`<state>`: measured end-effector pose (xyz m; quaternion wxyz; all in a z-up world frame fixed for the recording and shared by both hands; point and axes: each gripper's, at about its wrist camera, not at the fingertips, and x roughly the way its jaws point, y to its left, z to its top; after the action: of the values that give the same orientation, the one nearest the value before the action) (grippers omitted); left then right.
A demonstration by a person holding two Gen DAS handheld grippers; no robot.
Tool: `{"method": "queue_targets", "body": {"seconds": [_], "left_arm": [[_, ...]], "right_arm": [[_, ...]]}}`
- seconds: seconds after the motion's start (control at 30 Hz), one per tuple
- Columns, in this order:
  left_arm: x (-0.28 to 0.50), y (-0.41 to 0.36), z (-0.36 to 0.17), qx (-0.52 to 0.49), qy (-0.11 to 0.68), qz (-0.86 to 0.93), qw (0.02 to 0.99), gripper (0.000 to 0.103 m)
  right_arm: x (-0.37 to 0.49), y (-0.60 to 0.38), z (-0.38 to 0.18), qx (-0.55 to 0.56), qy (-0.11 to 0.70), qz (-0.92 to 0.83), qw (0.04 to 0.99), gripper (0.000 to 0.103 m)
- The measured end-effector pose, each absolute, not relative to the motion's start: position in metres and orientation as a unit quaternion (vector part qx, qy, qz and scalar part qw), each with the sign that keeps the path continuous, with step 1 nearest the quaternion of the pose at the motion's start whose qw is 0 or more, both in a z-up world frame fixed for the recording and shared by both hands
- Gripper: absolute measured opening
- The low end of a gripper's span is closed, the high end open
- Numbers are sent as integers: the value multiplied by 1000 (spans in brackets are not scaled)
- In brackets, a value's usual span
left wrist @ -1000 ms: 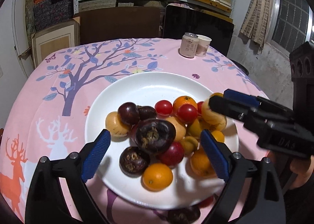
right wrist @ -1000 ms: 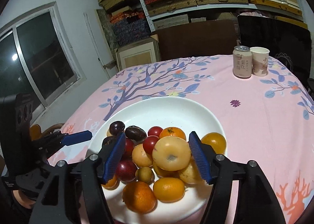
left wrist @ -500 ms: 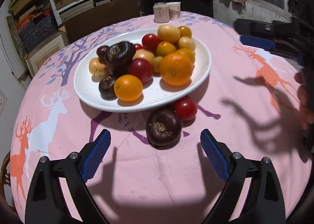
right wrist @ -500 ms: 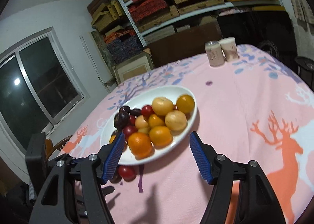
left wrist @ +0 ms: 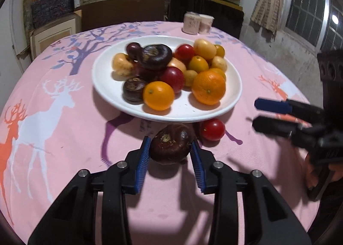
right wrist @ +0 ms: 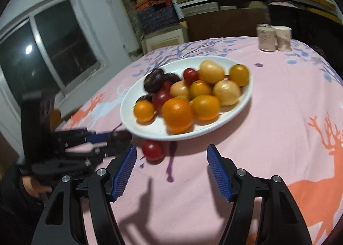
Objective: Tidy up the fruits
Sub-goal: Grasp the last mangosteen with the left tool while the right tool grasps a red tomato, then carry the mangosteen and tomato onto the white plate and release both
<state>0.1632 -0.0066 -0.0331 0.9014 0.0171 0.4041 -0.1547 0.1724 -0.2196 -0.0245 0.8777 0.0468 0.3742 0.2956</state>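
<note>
Gripping the dark mangosteen [left wrist: 170, 145] between my left gripper [left wrist: 170, 148] pads, I hold it at the near edge of the table [left wrist: 64, 137], just in front of the white plate [left wrist: 233, 95]. Both blue pads touch its sides, so the left jaws are clamped on it. Whether it rests on the cloth or is lifted slightly, I cannot tell. The fruit is roughly round, with no useful long axis; its stem scar faces up and toward me.

A red tomato [left wrist: 212, 129] lies on the cloth just beside the mangosteen, on its right, close under the plate's near rim. My right gripper [right wrist: 171, 170] has its jaws apart and holds nothing. In the right wrist view the tomato sits ahead of the right jaws and toward their left pad, nearer that pad than the other.

The plate carries the remaining oranges, yellow fruits, tomatoes and mangosteens in one heap. A can [right wrist: 265, 38] and a paper cup [right wrist: 283, 38] stand at the far edge, well apart from the plate.

Judgement: the left load goes forward and up over the near rim; the right gripper must shift left to centre on the tomato.
</note>
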Motion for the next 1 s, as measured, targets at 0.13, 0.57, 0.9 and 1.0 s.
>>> {"method": "queue_targets", "body": {"seconds": [0.13, 0.57, 0.9, 1.0], "left_arm": [[162, 18, -29, -27, 396, -131, 909, 36], [164, 23, -29, -40, 401, -135, 905, 37], [153, 18, -20, -37, 382, -149, 911, 36], [152, 12, -14, -32, 378, -157, 912, 36]], "right_arm": [[172, -183, -30, -21, 396, 296, 869, 66], [192, -156, -45, -42, 432, 269, 860, 29], [160, -212, -25, 32, 389, 264, 882, 29], [160, -230, -12, 54, 367, 250, 894, 29]]}}
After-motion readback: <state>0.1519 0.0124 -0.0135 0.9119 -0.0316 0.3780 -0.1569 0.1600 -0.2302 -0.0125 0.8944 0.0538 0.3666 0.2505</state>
